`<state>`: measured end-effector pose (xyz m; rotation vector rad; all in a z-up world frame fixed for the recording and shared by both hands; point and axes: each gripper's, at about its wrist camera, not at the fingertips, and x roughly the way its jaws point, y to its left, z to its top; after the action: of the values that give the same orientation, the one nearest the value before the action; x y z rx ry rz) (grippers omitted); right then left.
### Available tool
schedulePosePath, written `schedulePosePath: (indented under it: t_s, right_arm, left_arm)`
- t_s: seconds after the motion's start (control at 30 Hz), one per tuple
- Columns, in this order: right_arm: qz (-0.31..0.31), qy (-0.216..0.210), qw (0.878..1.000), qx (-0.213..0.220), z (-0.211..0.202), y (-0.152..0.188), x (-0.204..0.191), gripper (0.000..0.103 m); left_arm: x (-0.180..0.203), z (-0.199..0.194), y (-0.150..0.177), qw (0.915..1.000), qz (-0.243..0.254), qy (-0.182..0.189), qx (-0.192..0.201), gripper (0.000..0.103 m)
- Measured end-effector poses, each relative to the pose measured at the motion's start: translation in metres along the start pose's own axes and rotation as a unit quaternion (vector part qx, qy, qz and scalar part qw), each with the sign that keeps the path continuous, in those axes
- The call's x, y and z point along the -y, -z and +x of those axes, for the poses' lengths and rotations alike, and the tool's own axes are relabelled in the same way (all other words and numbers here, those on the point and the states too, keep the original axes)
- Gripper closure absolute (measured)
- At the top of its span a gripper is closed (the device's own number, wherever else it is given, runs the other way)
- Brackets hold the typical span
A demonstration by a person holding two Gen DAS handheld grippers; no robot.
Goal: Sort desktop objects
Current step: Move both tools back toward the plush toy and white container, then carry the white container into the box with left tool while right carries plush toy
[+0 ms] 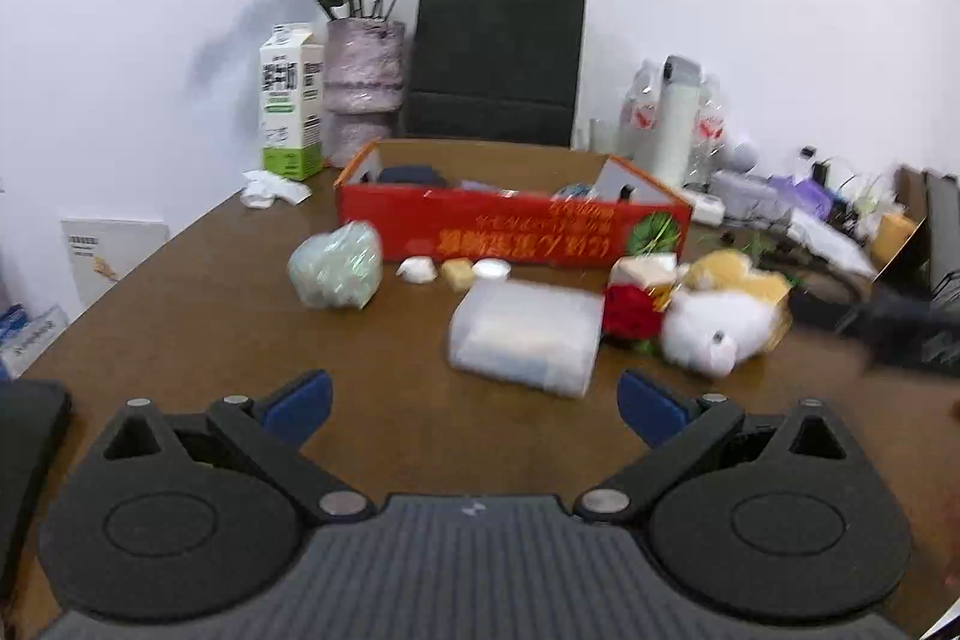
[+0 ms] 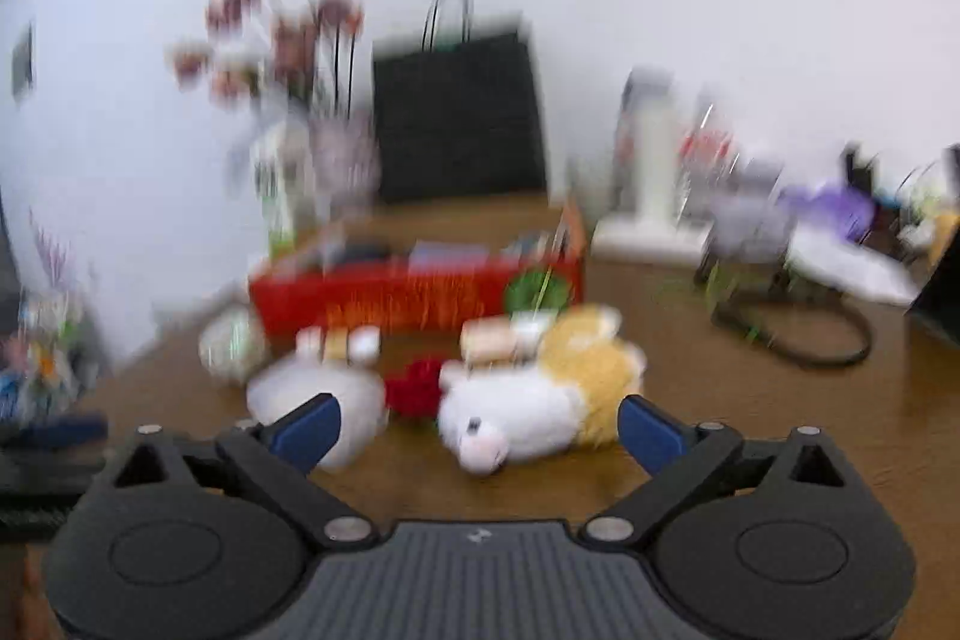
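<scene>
Grippers spread above the cluttered worktop

From my left wrist view, my left gripper (image 1: 474, 400) stands wide apart with nothing between its blue fingers (image 1: 297, 403). Ahead, going left to right: a green wrapped bundle (image 1: 336, 265), a clear plastic box (image 1: 528, 334) lying with its long axis across the view, a red flower (image 1: 630, 310), then a plush toy (image 1: 717, 322) on its side, snout toward me. Behind them, the red cardboard box (image 1: 510, 232) runs crosswise toward the worktop's (image 1: 180, 316) far edge.

My right gripper (image 2: 480, 430) is likewise spread and empty; the plush toy (image 2: 528, 400) lies just ahead between its fingers, long axis crosswise, head left.
</scene>
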<state>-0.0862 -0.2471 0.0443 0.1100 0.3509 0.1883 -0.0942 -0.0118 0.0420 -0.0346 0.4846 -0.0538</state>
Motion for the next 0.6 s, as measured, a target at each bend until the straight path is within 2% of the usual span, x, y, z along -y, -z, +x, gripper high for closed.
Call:
schedulePosePath:
  t_s: [0.07, 0.1, 0.2, 0.27, 0.4, 0.5, 0.6]
  right_arm:
    - [-0.027, 0.001, 0.999, 0.044, -0.016, 0.013, -0.003, 0.0]
    - [-0.046, 0.008, 0.998, 0.046, -0.018, 0.017, -0.007, 0.0]
    - [-0.073, -0.006, 0.997, 0.007, -0.014, 0.024, -0.011, 0.0]
    - [-0.079, -0.011, 0.997, 0.002, -0.012, 0.03, -0.012, 0.001]
    - [-0.045, -0.014, 0.999, -0.022, -0.002, 0.025, -0.002, 0.001]
    - [-0.012, -0.02, 0.999, -0.036, 0.014, 0.008, 0.016, 0.003]
    - [0.005, -0.013, 0.999, -0.044, 0.038, -0.011, 0.032, 0.016]
  left_arm:
    - [0.001, 0.0, 0.007, 1.0, 0.008, -0.002, 0.002, 0.0]
    - [0.002, 0.001, 0.008, 0.9999, 0.014, -0.005, -0.001, 0.0]
    - [0.001, 0.002, 0.01, 1.0, 0.008, 0.004, 0.002, 0.0]
    - [0.001, 0.004, 0.01, 0.9999, 0.007, 0.014, 0.005, 0.0]
    - [0.008, 0.01, 0.009, 0.9986, 0.046, 0.018, 0.018, 0.0]
    - [0.008, 0.024, 0.0, 0.9986, 0.042, 0.03, 0.01, 0.0]
    - [0.006, 0.051, -0.013, 0.9989, 0.033, 0.03, -0.01, 0.0]
